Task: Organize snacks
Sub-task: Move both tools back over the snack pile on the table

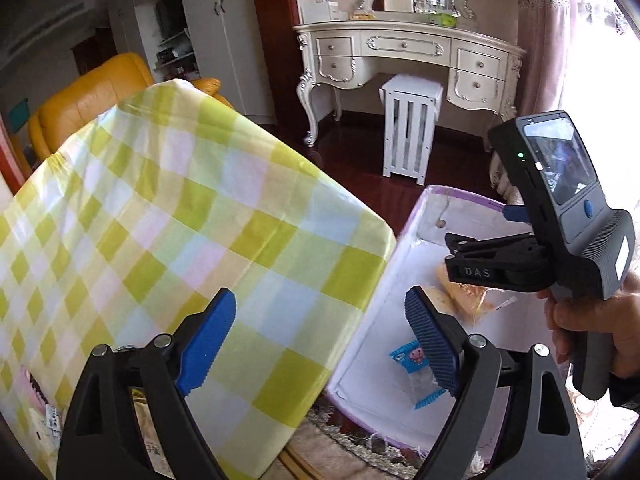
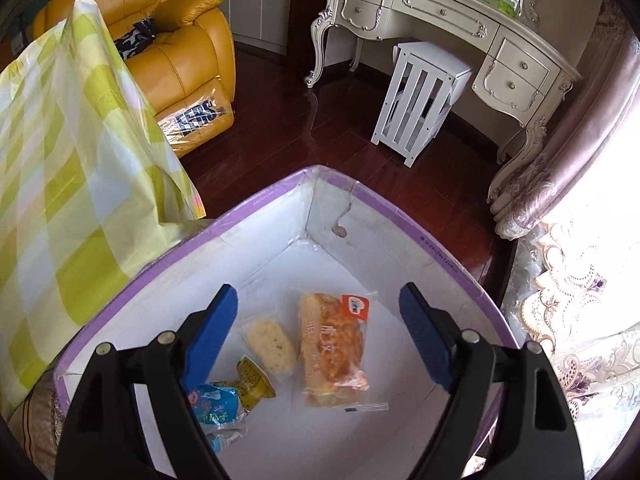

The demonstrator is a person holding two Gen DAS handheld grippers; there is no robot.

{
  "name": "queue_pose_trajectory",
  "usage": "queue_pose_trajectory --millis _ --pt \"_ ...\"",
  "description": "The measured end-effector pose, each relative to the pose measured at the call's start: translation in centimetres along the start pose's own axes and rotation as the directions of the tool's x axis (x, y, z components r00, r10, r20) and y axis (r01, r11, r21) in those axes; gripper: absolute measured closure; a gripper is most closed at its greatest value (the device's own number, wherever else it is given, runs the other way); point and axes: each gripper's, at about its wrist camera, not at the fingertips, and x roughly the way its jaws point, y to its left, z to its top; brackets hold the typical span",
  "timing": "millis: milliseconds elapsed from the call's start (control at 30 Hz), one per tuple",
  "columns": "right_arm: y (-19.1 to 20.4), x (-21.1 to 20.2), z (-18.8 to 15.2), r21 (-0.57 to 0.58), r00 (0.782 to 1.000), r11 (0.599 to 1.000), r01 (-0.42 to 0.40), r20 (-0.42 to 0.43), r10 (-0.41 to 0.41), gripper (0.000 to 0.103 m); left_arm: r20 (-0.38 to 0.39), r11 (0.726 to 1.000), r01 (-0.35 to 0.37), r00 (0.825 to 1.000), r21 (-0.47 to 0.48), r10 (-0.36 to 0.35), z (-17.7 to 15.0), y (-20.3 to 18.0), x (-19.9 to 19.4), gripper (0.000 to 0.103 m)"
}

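Observation:
A white box with a purple rim [image 2: 256,208] stands on the floor and holds several wrapped snacks. A long orange bread packet [image 2: 334,350] lies in its middle, a small pale cake [image 2: 270,346] to its left, a yellow packet [image 2: 254,382] and a blue-and-white packet [image 2: 218,402] at the lower left. My right gripper [image 2: 320,340] hangs open above them, nothing between its blue pads. In the left wrist view my left gripper [image 1: 320,344] is open over the table's corner and the box [image 1: 404,240]; the blue packet [image 1: 412,360] shows there, and the right gripper [image 1: 480,264] hovers over the box.
A table under a green-and-yellow checked cloth [image 1: 180,220] stands left of the box. Behind are a yellow leather armchair [image 2: 180,48], a white slatted stool [image 2: 416,100] and a cream dressing table [image 2: 460,28]. Curtains [image 2: 580,260] hang at right. A hand [image 1: 592,328] holds the right gripper.

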Motion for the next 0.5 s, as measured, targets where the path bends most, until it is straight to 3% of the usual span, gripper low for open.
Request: queue_pose_trajectory --millis 67,233,500 --pt "1.0 -1.6 0.3 -0.033 0.999 0.999 -0.010 0.041 0.012 0.010 0.001 0.998 -0.037 0.999 -0.044 0.037 -0.3 1.7 -1.1 0.019" --pt "3.9 -5.8 1.0 -0.059 0.984 0.991 -0.123 0.121 0.130 0.003 0.024 0.983 -0.116 0.992 -0.143 0.121 -1.8 5.0 -3.4 0.018" --pt "10.5 -10.4 0.7 -0.150 0.949 0.958 -0.243 0.166 0.267 0.002 0.033 0.941 -0.184 0.979 -0.283 0.202 -5.9 10.1 -6.7 0.018"
